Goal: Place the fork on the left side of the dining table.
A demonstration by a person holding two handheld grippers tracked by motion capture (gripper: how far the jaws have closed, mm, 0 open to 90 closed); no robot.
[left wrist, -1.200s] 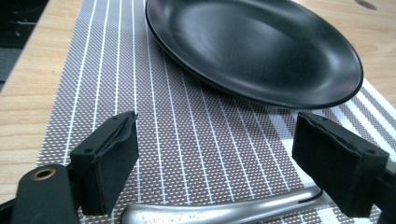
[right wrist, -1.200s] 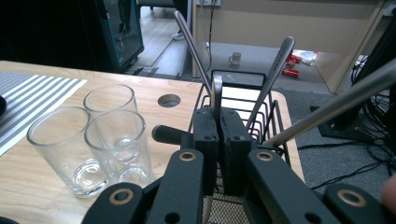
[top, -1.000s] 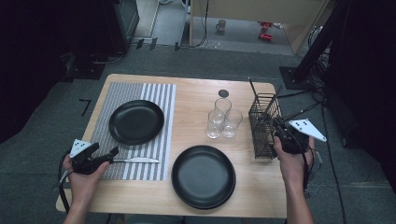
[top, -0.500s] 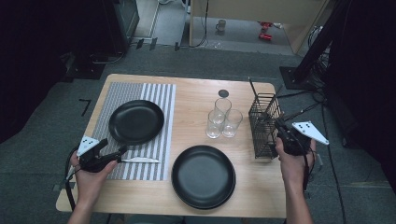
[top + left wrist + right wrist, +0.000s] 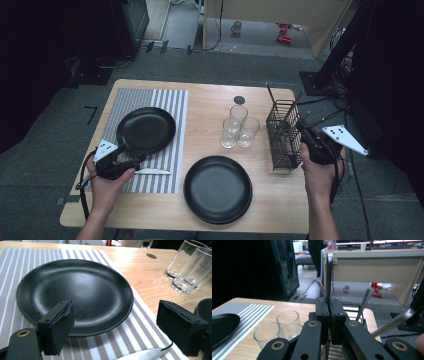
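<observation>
Right gripper (image 5: 329, 315) pinching utensil handle (image 5: 329, 275) upright above rack (image 5: 282, 135) — lifting it clear, likely for table setting. Left gripper (image 5: 120, 327) spread, empty — plate (image 5: 75, 295) just ahead, knife (image 5: 147, 353) beneath jaws on mat (image 5: 140, 337).

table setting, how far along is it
Done: one black plate sits on the striped placemat, with a knife beside it. In hand: the right gripper is shut on a utensil handle over the wire caddy; the left gripper is open, empty. Left: second plate, three glasses, remaining cutlery.
</observation>
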